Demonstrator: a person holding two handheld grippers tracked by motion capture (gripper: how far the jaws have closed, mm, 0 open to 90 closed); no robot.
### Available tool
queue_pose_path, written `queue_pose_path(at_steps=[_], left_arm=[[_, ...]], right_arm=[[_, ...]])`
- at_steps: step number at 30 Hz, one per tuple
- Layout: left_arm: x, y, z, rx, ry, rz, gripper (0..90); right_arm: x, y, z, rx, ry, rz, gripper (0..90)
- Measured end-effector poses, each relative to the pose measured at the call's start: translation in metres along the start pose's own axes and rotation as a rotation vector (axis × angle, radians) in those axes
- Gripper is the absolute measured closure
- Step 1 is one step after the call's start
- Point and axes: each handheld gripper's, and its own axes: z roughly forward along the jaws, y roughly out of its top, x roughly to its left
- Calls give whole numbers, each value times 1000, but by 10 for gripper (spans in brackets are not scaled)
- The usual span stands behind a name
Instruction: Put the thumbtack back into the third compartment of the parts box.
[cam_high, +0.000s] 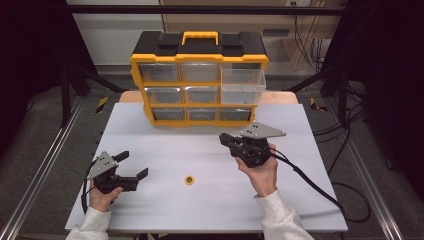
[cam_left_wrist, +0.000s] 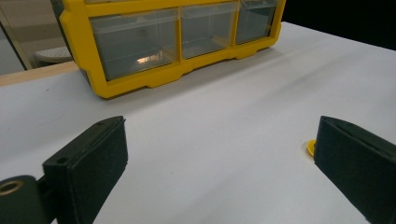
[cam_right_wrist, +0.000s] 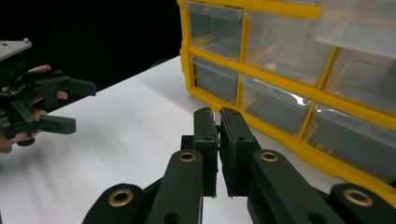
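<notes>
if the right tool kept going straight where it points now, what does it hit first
Probably the yellow drawer cabinet: the right tool, shut, aims at its lower drawers across bare table. Depth is hard to judge.

Left gripper (cam_high: 134, 164) held low in the left hand (cam_high: 102, 196), jaws spread wide. Right gripper (cam_high: 223, 139) gripped in the right hand (cam_high: 261, 172), raised, jaws pressed almost together with something tiny and green pinched between.
</notes>
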Motion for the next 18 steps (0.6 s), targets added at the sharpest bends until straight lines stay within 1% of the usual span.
queue_pose_path(at_steps=[10,18], left_arm=[[0,0,0,1,0,1,30],[0,0,0,2,0,3,29]], right_arm=[[-11,19,-13,-32,-29,-7,861],[-14,35,-23,-57,-49,-19,861]])
